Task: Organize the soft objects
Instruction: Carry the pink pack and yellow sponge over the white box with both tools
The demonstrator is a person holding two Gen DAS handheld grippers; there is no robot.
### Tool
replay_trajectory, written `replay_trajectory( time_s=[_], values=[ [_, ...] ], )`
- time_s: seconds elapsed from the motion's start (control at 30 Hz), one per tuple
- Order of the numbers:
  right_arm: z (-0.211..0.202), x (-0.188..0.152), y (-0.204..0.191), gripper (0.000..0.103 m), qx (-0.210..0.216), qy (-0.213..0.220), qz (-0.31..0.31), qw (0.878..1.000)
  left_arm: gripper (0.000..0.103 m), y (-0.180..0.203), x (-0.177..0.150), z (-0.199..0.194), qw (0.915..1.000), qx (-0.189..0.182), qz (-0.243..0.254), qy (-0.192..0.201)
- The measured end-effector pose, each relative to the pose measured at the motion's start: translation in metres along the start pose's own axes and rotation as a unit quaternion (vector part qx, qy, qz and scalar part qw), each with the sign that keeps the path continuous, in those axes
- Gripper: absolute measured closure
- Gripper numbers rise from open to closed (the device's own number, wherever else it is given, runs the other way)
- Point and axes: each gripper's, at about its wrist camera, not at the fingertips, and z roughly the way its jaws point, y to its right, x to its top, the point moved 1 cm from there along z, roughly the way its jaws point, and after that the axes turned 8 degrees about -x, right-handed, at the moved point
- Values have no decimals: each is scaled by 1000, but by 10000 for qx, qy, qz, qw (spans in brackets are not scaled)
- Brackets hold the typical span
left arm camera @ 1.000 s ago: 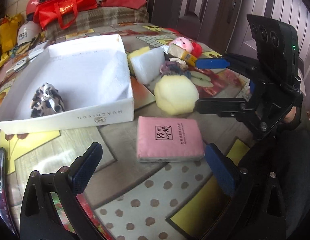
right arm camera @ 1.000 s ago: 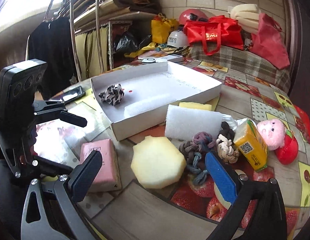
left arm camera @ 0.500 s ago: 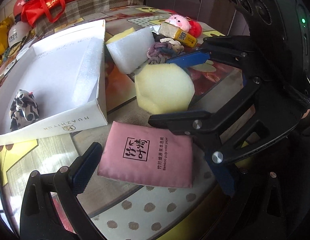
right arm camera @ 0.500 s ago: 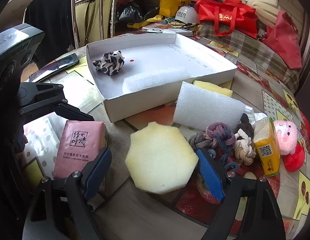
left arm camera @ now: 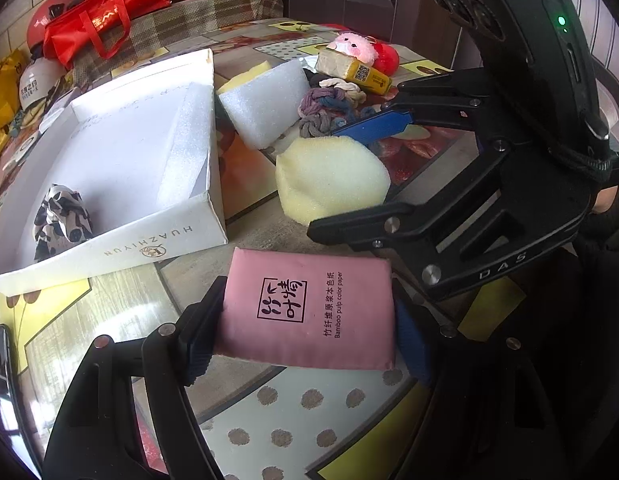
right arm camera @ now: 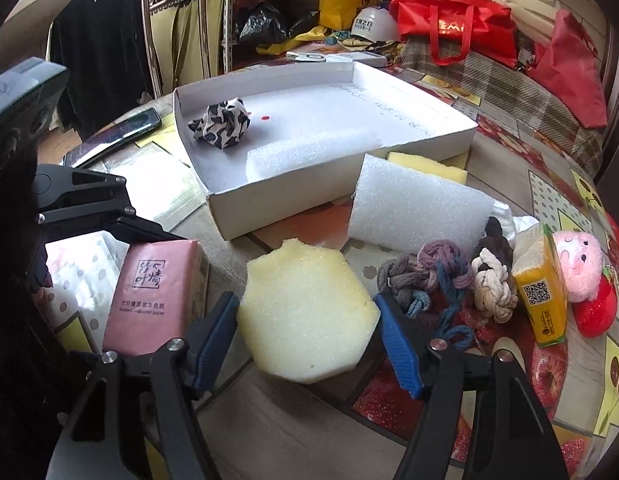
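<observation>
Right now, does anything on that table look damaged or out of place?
The yellow sponge, pinched between the right tongs, has a ragged, bitten-looking notch along its top edge. The white box already holds a spotted scrunchie and foam strip; nothing has spilled.

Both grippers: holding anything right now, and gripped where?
The left gripper has just closed on the pink tissue pack, pads on its two short ends. The right gripper has just closed on the yellow sponge, pads on opposite side edges.
</observation>
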Motion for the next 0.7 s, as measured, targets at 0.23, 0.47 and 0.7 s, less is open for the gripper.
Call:
replay_trajectory(
  time_s=[0.23,0.47,0.7],
  values=[
    [4,2,-5,34,-53,-100,-167,9998,26,0,1,1,10000,17,-23,32],
    [-35,-3,-6,47,114,790,-121,9967,27,-4,-4,-21,9992,55,-17,396],
    [-85,-15,60,46,-199,2373,1568,9585,27,-30,5,-76,9747,1252,25,1850]
  ],
)
